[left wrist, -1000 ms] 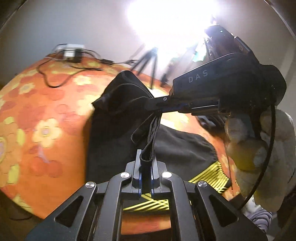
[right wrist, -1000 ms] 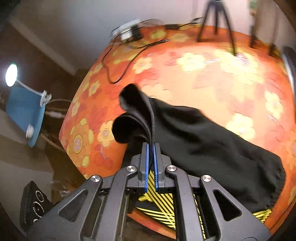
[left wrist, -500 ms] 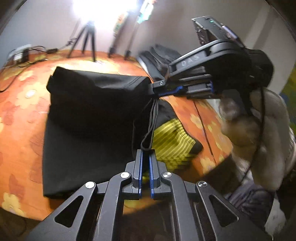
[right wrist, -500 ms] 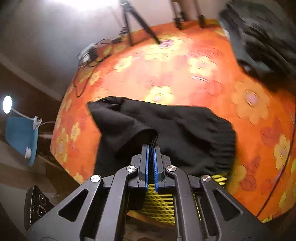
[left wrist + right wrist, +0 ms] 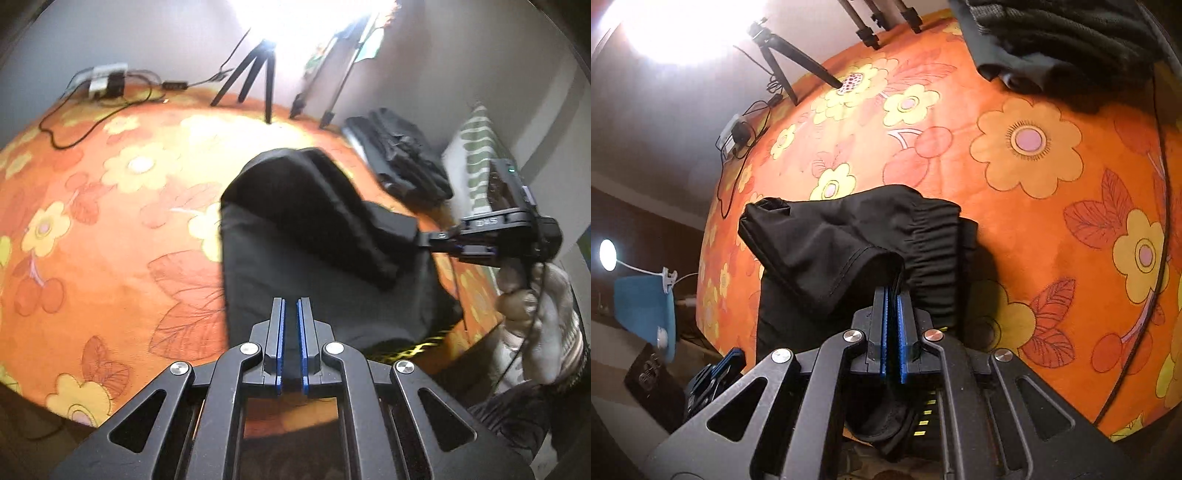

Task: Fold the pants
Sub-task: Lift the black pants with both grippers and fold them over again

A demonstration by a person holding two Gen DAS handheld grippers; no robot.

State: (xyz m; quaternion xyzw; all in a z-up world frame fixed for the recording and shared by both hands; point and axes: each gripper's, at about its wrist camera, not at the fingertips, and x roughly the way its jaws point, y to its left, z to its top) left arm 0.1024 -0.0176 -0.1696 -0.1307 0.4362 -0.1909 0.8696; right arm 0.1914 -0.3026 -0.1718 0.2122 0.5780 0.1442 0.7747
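The black pants (image 5: 317,258) lie partly folded on the orange flowered table (image 5: 110,229), with an upper layer doubled over the lower one. My left gripper (image 5: 290,306) hovers just above the near edge of the pants, its jaws slightly apart with nothing between them. My right gripper (image 5: 424,238) is at the right in the left wrist view and is shut on an edge of the pants. In the right wrist view that gripper (image 5: 894,295) pinches black fabric (image 5: 849,243) beside the gathered waistband (image 5: 934,251).
A pile of dark clothes (image 5: 399,158) lies at the far right of the table and shows in the right wrist view (image 5: 1060,33). Tripod legs (image 5: 255,77) and a cable with a power strip (image 5: 107,79) stand at the far edge. A yellow-striped cloth (image 5: 421,347) lies under the pants.
My left gripper has let go of the pants and its jaws stand slightly apart. My right gripper has carried its fabric edge to the right, laying the upper layer over the lower one.
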